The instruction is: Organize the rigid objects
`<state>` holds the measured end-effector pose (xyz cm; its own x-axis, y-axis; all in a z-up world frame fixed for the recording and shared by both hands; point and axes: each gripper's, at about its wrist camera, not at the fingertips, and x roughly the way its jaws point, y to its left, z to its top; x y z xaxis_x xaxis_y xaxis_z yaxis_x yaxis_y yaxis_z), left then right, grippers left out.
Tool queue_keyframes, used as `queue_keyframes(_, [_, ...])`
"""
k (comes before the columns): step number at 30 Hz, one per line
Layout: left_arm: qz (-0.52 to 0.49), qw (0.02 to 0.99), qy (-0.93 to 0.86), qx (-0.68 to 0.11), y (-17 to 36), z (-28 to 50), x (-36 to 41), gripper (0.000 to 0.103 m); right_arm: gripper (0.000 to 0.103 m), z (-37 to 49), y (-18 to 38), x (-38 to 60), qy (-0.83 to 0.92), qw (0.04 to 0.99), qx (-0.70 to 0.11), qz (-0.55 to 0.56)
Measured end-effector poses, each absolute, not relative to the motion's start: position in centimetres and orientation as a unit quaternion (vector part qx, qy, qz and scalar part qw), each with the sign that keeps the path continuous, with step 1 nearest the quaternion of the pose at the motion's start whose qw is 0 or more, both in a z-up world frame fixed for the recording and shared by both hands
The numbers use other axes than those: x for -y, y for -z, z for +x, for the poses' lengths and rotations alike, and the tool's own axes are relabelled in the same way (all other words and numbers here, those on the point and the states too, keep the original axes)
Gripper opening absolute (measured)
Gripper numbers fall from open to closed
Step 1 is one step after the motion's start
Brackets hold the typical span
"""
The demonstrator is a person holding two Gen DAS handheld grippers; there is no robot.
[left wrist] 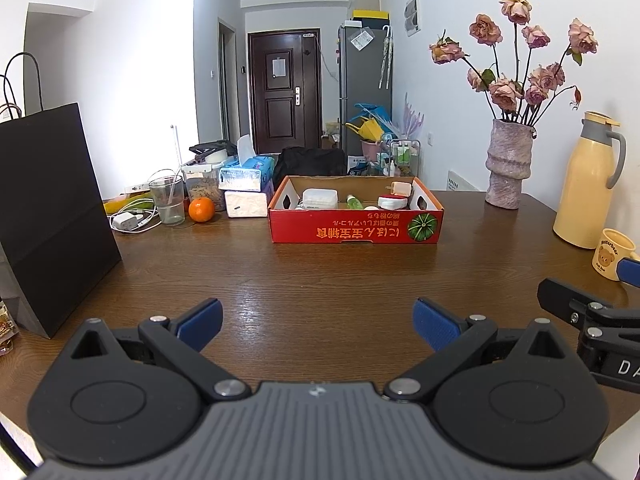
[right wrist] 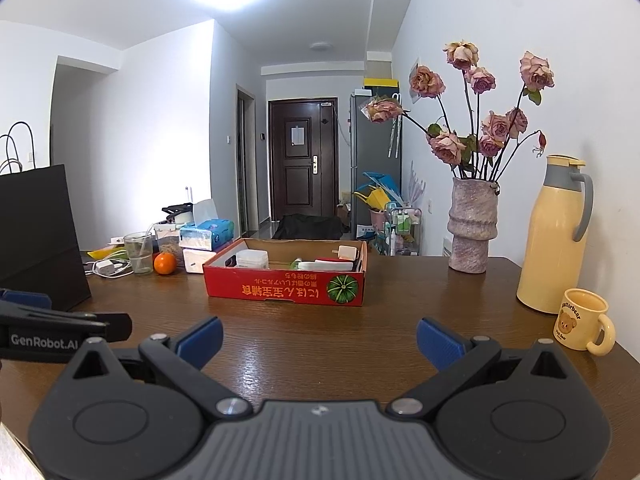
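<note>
Nearest the cameras, both tools hover low over the brown wooden surface (left wrist: 320, 272): the left hand-held gripper (left wrist: 318, 322) has its blue pads spread wide with nothing between them, and the right hand-held gripper (right wrist: 319, 340) is likewise released and empty. Farther on, a red cardboard box (left wrist: 356, 226) sits at the middle of the surface, holding a white container (left wrist: 319, 198), a green bottle (left wrist: 354, 202) and other small items. Left of it lie an orange (left wrist: 201, 209), a glass (left wrist: 167, 200) and a black paper bag (left wrist: 52, 216). Right stand a yellow mug (right wrist: 580, 320), a yellow thermos (right wrist: 554, 236) and a vase of roses (right wrist: 472, 226).
</note>
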<state>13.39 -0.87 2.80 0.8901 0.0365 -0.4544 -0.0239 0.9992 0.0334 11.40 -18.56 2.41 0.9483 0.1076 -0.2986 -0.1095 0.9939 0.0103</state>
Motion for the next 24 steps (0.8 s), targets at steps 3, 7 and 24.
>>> queue_keyframes(3, [0.013,0.972,-0.016,-0.234,-2.80,13.40,0.82,0.103,0.103,11.40,-2.43,18.56,-0.055,0.987,-0.151,-0.004])
queue_keyframes(7, [0.012,0.972,-0.016,-0.234,-2.76,13.33,0.86,0.103,0.103,11.41,-2.42,18.51,-0.055,0.987,-0.151,-0.004])
queue_keyframes(24, [0.013,0.970,-0.015,-0.241,-2.54,13.85,0.40,0.103,0.103,11.51,-2.50,18.49,-0.054,0.987,-0.152,-0.005])
